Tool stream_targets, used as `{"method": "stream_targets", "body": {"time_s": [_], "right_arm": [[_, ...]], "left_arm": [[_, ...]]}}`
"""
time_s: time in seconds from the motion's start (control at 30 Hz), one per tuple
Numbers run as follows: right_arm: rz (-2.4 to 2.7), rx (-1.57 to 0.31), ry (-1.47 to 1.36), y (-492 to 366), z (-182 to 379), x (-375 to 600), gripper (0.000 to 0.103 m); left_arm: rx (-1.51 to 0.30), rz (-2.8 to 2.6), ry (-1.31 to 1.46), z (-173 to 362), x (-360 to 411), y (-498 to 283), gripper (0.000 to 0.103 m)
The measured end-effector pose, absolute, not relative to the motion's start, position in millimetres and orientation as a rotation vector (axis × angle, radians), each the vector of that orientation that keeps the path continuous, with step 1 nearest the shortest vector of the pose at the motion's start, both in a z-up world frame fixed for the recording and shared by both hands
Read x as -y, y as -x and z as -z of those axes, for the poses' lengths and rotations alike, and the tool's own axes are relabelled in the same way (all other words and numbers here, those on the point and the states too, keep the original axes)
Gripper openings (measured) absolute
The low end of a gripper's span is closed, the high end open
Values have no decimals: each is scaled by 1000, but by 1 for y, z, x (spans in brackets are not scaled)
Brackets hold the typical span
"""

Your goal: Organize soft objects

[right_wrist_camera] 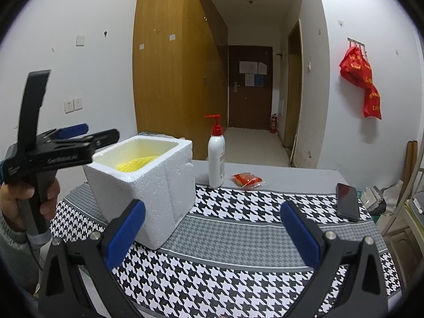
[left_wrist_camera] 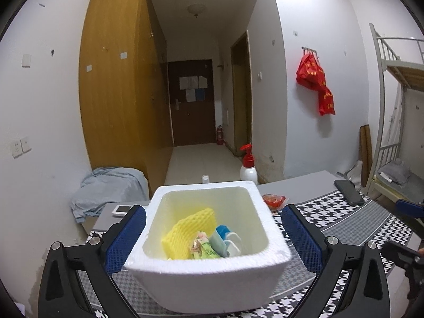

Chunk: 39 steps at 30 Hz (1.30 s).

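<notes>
A white foam box [left_wrist_camera: 204, 281] stands on the houndstooth cloth [right_wrist_camera: 238, 273]. Inside lie a yellow foam net [left_wrist_camera: 185, 228], a snack packet [left_wrist_camera: 204, 246] and blue and white soft items [left_wrist_camera: 225, 238]. My left gripper [left_wrist_camera: 212, 238] is open, its blue pads on either side of the box, above it. In the right wrist view the box [right_wrist_camera: 148, 185] is at left with the left gripper [right_wrist_camera: 79, 137] over it. My right gripper [right_wrist_camera: 212, 233] is open and empty over the cloth, right of the box. A red packet [right_wrist_camera: 247, 179] lies at the back.
A white pump bottle with a red top [right_wrist_camera: 216, 159] stands behind the box. A black phone [right_wrist_camera: 347, 201] lies at the cloth's right edge. A bunk bed [left_wrist_camera: 397, 106] is at the right. A blue cloth [left_wrist_camera: 106, 190] is draped at the left.
</notes>
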State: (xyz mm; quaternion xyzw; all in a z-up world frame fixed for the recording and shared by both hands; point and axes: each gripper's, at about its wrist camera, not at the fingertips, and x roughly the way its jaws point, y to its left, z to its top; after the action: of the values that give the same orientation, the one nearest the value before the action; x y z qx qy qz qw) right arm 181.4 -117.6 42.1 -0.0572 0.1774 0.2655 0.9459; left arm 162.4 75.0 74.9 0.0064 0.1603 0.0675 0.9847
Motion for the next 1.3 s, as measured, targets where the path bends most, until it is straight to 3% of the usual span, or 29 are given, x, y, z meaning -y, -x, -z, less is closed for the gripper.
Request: {"method": "stream_targets", "body": {"time_s": [0.63, 1.3], "right_arm": [[-556, -281, 95, -144, -63, 139, 103], [-572, -206, 77, -79, -48, 154, 103]], "left_arm": [[-250, -151, 38, -89, -50, -103, 102], [-177, -186, 62, -62, -23, -28, 102]]}}
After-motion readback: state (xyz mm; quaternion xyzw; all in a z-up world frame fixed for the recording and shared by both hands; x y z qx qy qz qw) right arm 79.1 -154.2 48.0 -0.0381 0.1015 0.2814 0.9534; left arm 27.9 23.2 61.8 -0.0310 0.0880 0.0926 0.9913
